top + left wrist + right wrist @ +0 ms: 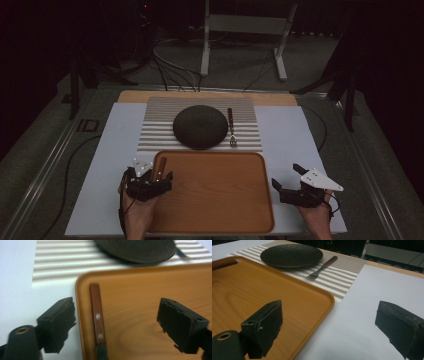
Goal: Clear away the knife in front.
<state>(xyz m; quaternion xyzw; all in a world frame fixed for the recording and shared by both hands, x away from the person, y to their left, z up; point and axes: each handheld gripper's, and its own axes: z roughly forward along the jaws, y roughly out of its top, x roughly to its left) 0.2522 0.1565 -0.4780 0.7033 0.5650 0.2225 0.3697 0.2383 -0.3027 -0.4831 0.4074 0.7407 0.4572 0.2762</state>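
Left gripper sits over the near-left corner of the orange-brown wooden tray, held in the person's left hand; jaws spread wide apart, nothing pinched between them. In the left gripper view the jaws straddle a knife with a reddish-brown riveted wooden handle, which lies flat inside the tray just beside its left rim, handle pointing away toward the mat, blade end toward the camera and cut off by the frame edge. No pad touches the knife; one jaw hangs outside the rim over the white surface, the other over the tray floor. Right gripper rests off the tray's right edge above the white surface, in the right hand; jaws likewise wide apart and empty. Beyond the tray, a striped beige-and-white placemat carries a round dark textured plate and, just right of it, a fork with a brown handle, tines pointing toward the tray. Fork and plate lie close but apart.
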